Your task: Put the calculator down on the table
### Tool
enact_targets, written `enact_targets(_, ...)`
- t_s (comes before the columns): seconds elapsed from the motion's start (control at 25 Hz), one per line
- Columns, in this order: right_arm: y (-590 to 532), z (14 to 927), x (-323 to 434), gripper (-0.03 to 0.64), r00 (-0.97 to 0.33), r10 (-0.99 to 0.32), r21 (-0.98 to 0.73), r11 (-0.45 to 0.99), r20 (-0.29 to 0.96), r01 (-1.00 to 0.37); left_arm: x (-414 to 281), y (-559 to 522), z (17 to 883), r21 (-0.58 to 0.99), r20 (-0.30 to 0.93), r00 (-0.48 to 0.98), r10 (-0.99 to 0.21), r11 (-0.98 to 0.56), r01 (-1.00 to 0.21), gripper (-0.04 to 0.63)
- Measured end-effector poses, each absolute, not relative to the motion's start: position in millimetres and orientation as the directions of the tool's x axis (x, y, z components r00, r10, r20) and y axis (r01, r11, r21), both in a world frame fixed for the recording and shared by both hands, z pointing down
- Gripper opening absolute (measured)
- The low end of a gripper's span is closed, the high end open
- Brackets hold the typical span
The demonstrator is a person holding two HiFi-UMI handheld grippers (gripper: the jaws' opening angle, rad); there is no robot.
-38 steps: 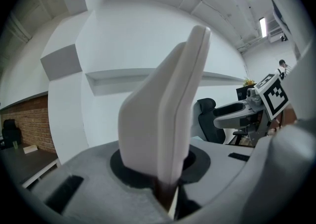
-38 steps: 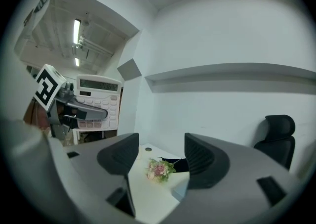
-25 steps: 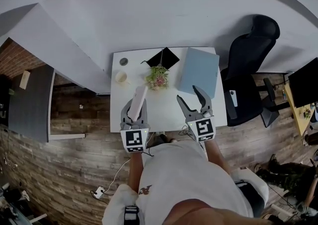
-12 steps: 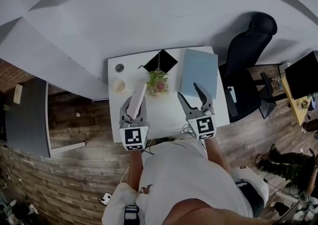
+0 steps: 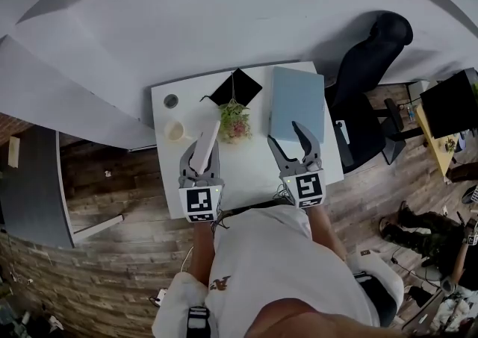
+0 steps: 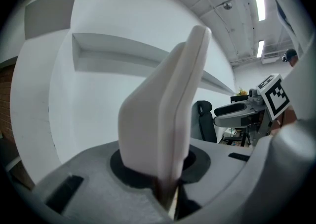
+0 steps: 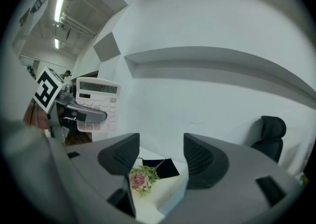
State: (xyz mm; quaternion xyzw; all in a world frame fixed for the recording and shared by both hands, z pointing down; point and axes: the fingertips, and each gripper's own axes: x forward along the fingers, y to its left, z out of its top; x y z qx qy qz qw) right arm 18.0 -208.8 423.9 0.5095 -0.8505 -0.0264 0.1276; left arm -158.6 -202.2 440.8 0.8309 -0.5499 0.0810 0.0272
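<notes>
The left gripper (image 5: 200, 150) is clenched on the calculator (image 5: 207, 142), its jaws pinching the lower end. The calculator stands up out of the jaws, clear of the white tabletop (image 5: 246, 169). In the left gripper view the left gripper (image 6: 165, 173) shows the calculator (image 6: 163, 114) edge-on, a smooth off-white plastic slab with rounded corners. From the right gripper view its key face (image 7: 96, 104) shows rows of pale keys under a grey display strip. The digits are too small to read.

The right gripper (image 5: 286, 139) hangs released beside the left one. Its jaws stand apart with nothing between them, their dark ribbed pads bare (image 7: 160, 156).

Just ahead of the grippers and between them stands a small bunch of green leaves and pink flowers (image 5: 234, 120). Beyond it lies a flat black square (image 5: 237, 88). A pale blue rectangular sheet (image 5: 297, 105) lies ahead of the right gripper. A cream cup (image 5: 174, 130) and a small dark round thing (image 5: 171, 101) sit to the left of the left gripper. A black office chair (image 5: 373, 53) stands off the tabletop's right edge. Each gripper carries a cube with black-and-white square markers and no readable words.
</notes>
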Motion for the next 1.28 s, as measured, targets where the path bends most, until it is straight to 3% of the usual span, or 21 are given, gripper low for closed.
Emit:
enact_targets(0.4, -215.9, 470.7, 29.6, 0.275, -0.495, -0.818, 0.122, 0.546, 0.293, -0.829, -129.7, -201.2, 491.1, 0.043, 0.279, 0.426, -0.861, -0.432, -0.901, 0.072)
enact_targets(0.84, -196.8, 518.3, 35.8, 0.259, -0.572, -0.715, 0.063, 0.645, 0.401, -0.762, -98.1, -182.8, 548.0, 0.248, 0.362, 0.485, -0.796, -0.419, -0.874, 0.072)
enact_targets(1.28, -182.0, 564.5, 34.0, 0.253, -0.607, -0.619, -0.006, 0.698, 0.498, -0.716, -76.3, -166.8, 594.9, 0.323, 0.452, 0.517, -0.726, -0.407, -0.854, 0.072)
